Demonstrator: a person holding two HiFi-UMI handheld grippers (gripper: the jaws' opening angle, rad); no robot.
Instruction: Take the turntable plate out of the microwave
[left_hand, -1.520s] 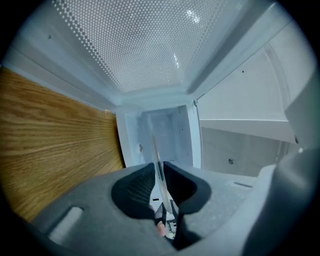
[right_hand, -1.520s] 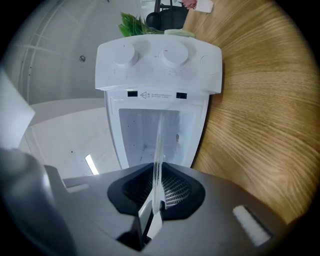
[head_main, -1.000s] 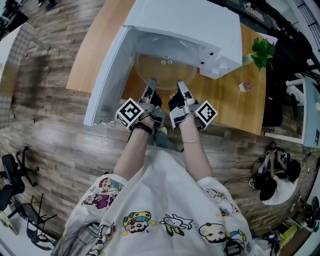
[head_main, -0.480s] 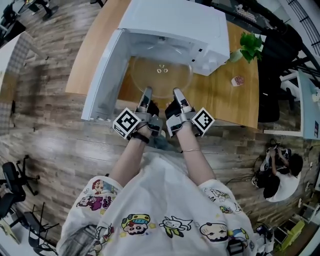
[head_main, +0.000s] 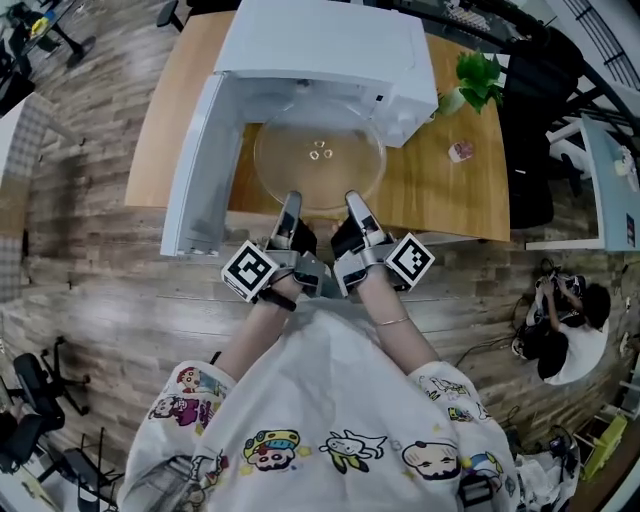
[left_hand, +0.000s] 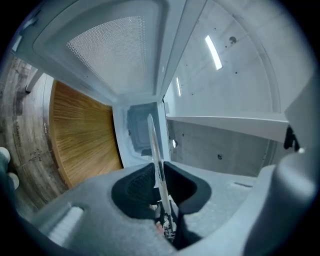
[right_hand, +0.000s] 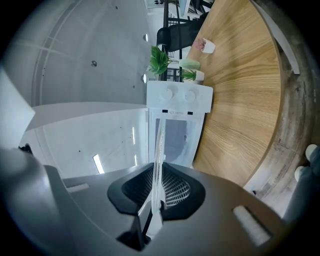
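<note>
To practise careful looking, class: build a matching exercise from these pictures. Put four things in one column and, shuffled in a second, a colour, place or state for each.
Things:
1. turntable plate
2. microwave door
3. potted plant
4. table

Descriptions:
A. stands open, swung out at the head view's left
B. green, on the table at the right of the microwave
C. clear glass, clamped at its near rim by the left gripper and the right gripper
D. wooden, bears the microwave

Pairs: 1-C, 2-A, 3-B, 4-D
</note>
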